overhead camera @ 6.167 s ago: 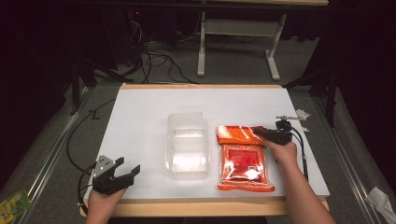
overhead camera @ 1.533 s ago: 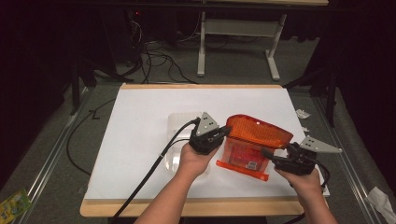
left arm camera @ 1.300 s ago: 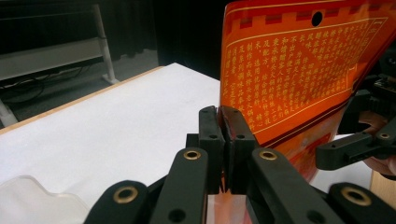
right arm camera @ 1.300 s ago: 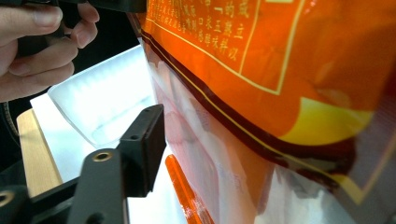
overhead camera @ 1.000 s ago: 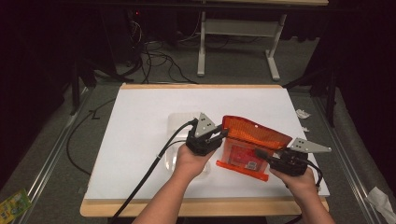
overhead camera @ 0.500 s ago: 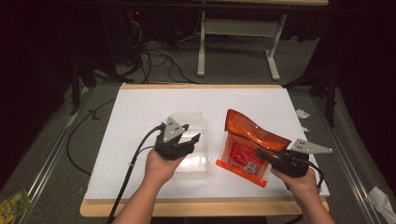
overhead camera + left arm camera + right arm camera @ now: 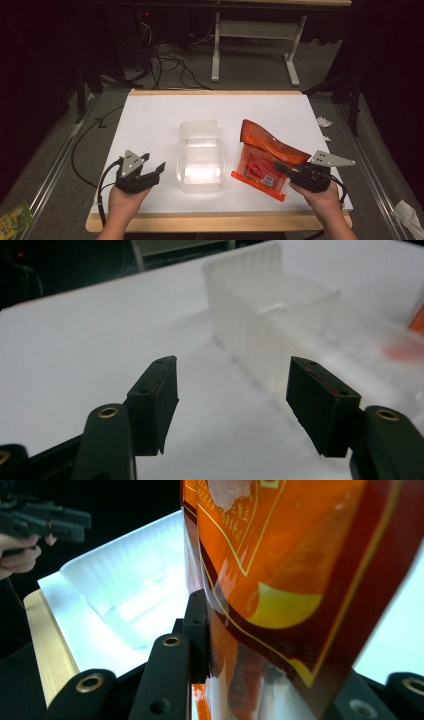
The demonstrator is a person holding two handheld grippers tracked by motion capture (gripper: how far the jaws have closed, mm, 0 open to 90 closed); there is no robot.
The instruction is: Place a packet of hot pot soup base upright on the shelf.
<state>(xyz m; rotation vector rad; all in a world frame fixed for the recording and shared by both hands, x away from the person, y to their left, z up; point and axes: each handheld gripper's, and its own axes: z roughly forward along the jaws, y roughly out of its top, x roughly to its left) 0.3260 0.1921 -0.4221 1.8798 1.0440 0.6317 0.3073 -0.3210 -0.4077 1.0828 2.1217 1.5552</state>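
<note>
High view: white table top, wooden edges, dark cable-strewn floor.

Each hand-held gripper, left and right, is black with brass-ringed screw holes, carries a grey three-cornered plate and trails a black cable; the forearms wear no sleeves.

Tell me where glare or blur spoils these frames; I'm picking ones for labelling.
High view: the clear tray has a bright glare patch on its floor, and the surroundings are dark. Left gripper view: the tongs are sharp, while the tray behind is soft, with an orange smear at right. Right gripper view: the orange pouch sits very close with sheen, and the white table is blown out.
</note>
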